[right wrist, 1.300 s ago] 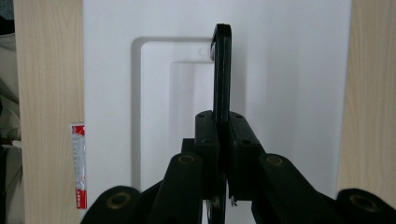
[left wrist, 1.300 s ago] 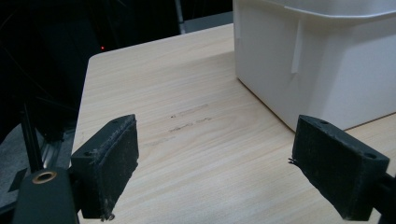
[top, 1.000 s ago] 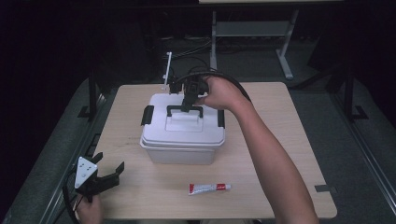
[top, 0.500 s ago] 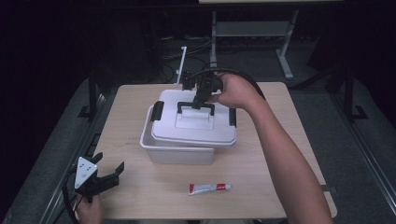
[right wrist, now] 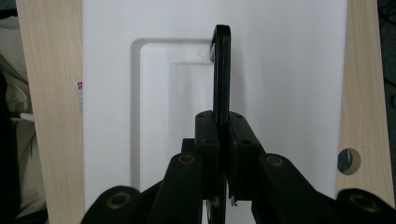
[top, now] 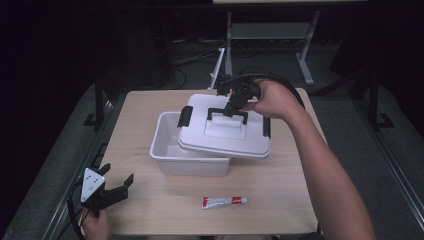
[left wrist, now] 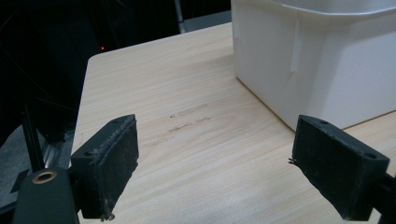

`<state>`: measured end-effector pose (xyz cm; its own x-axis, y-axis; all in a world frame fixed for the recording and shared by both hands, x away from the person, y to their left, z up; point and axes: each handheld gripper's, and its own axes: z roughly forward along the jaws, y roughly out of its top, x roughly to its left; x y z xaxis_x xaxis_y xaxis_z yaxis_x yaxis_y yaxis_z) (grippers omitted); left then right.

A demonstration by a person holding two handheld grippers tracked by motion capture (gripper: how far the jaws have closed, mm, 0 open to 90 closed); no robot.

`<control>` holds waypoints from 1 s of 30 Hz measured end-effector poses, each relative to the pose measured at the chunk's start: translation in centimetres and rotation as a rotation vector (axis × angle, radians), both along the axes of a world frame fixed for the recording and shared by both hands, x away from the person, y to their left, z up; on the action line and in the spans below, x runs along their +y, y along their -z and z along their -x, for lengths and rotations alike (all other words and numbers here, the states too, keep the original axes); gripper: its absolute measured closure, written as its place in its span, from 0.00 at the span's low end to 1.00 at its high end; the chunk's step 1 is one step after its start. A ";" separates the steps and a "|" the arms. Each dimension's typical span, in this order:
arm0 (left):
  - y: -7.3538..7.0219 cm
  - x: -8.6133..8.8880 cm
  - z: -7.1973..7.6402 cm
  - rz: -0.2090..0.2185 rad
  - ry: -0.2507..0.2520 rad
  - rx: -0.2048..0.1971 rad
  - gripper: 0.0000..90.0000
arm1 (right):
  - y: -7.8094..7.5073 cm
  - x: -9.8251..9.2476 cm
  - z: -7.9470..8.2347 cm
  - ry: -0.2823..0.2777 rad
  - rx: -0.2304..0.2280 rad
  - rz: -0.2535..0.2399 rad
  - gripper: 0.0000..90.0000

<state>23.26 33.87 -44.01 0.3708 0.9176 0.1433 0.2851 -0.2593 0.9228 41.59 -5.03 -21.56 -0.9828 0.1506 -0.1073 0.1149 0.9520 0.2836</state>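
The wooden table (top: 150,210) carries everything here, and its pale top reaches out under both tools. On it stands the white box (top: 172,155), an open container that lies well ahead of the left gripper (top: 112,192) and to that tool's right side; in the left gripper view its wall (left wrist: 327,70) rises just beyond the right jaw, apart from it. Above the box hangs the white lid (top: 225,132), tilted and shifted toward the right gripper's side, so that the near-left part of the box is uncovered while the lid's lower edge hangs in front of the box's right part. The right gripper (top: 234,106) comes down on the lid from above, and its jaws are pressed together on the black handle (top: 227,112) in the middle of the lid; in the right gripper view the handle (right wrist: 221,70) runs as a thin black bar straight away from the closed jaws, with the lid's white surface (right wrist: 289,93) on both sides. The left gripper rests low at the near-left corner of the table, its jaws spread wide with nothing between them (only bare wood is seen there). A small white and red tube (top: 224,201) lies flat on the table, to the right of the left gripper and near the box's front wall, touching neither.
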 end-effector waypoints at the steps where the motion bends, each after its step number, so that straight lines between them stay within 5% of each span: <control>1: 0.0 0.0 0.0 -0.002 0.000 0.000 0.16 | 0.0 -0.3 0.0 -0.001 -0.003 -0.002 0.93; 30: 0.0 -0.3 0.0 -0.007 0.002 -0.002 0.16 | 1.0 -7.7 1.4 0.110 0.005 -0.004 0.93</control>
<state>23.21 33.55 -44.00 0.3723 0.9158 0.1507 0.2832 -0.2667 0.9212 40.23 -12.75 -22.51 -0.9608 0.2578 -0.1017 0.2198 0.9324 0.2870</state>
